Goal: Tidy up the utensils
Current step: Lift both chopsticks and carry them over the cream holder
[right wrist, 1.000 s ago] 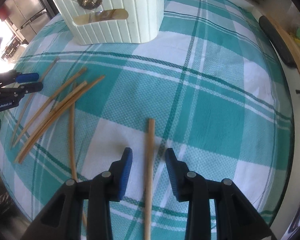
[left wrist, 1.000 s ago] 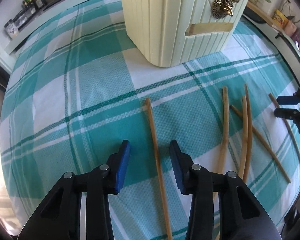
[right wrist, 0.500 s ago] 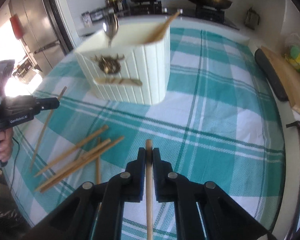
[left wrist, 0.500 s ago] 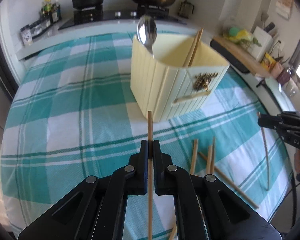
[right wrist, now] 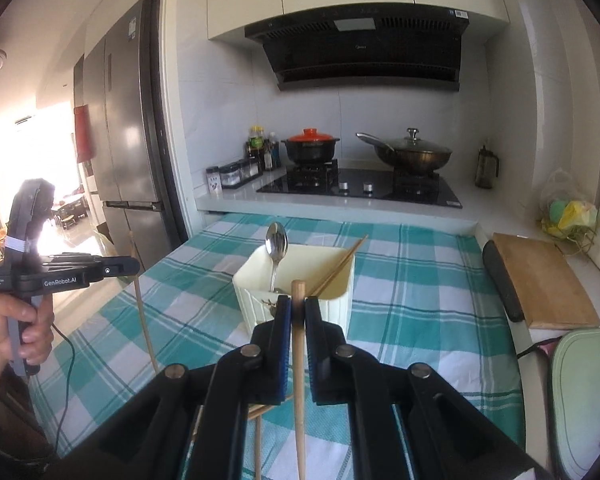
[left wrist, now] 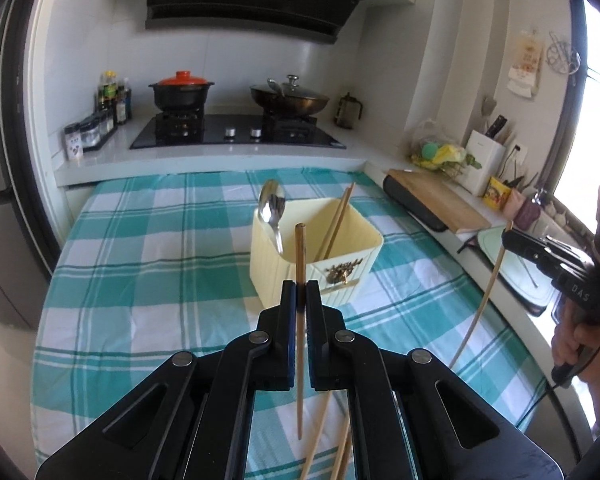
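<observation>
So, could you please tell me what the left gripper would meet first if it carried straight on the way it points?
Probably the cream ribbed utensil holder: the left gripper, shut on a wooden chopstick, points at its near wall, though depth is unclear.

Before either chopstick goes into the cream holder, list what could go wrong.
1. The left gripper pinches its wooden chopstick near the upper end, so the long tail may swing or slip.
2. The cream ribbed plastic holder already holds a metal spoon and a leaning chopstick; incoming sticks could knock them.
3. The right gripper converges on it too.
</observation>
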`<state>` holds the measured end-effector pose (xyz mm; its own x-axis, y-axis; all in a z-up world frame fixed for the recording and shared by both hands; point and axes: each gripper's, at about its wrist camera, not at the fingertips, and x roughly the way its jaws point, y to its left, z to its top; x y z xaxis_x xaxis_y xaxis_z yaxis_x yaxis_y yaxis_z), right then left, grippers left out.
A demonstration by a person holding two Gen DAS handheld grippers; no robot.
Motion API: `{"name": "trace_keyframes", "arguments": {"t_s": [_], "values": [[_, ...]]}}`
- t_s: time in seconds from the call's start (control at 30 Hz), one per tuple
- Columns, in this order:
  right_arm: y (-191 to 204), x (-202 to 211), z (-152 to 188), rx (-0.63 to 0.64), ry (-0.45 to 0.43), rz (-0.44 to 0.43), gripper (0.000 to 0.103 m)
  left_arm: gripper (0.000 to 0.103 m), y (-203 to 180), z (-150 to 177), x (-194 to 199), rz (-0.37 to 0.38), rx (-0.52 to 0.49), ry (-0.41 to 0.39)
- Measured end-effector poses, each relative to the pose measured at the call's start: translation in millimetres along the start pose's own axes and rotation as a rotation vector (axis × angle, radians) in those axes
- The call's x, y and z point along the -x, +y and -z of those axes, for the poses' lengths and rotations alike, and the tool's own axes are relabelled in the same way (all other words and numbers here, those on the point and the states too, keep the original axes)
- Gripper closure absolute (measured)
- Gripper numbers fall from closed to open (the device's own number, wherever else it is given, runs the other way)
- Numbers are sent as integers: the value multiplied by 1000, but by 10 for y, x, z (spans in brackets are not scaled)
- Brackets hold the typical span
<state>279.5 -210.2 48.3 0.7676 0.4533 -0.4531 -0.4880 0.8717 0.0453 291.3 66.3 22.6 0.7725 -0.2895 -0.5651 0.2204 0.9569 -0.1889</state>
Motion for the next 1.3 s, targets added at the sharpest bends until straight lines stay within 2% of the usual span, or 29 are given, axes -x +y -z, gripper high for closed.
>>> {"name": "trace_keyframes", "arguments": {"t_s": [0.17, 0.43, 0.6, 0.8, 1.0, 1.13, 1.2, 1.3], "values": [[4, 83, -34, -9, -42, -8, 96, 101, 6, -56, -21, -5, 5, 0], [-128, -74, 22, -50, 3, -18, 96, 101, 34, -58, 51, -6, 13, -6], [-185, -76, -74, -81, -7, -18, 96, 101, 74, -188, 69, 22, 33, -13], [-170, -116, -559, -63, -76, -32, 96, 101, 17, -670, 138, 43, 19, -88], [-109, -385, -1203, -42, -139, -30, 96, 101, -127, -1254, 80, 8, -23, -193], [-97, -649, -1506, -32, -189, -21, 96, 101, -194, -1510, -105, -29, -40, -247], [-104, -802, -1570, -26, -211, -24, 96, 101, -185, -1563, -267, -37, -29, -249], [-126, -1101, -1564, -26, -194, -39, 96, 101, -112, -1574, -593, -23, 13, -194]]}}
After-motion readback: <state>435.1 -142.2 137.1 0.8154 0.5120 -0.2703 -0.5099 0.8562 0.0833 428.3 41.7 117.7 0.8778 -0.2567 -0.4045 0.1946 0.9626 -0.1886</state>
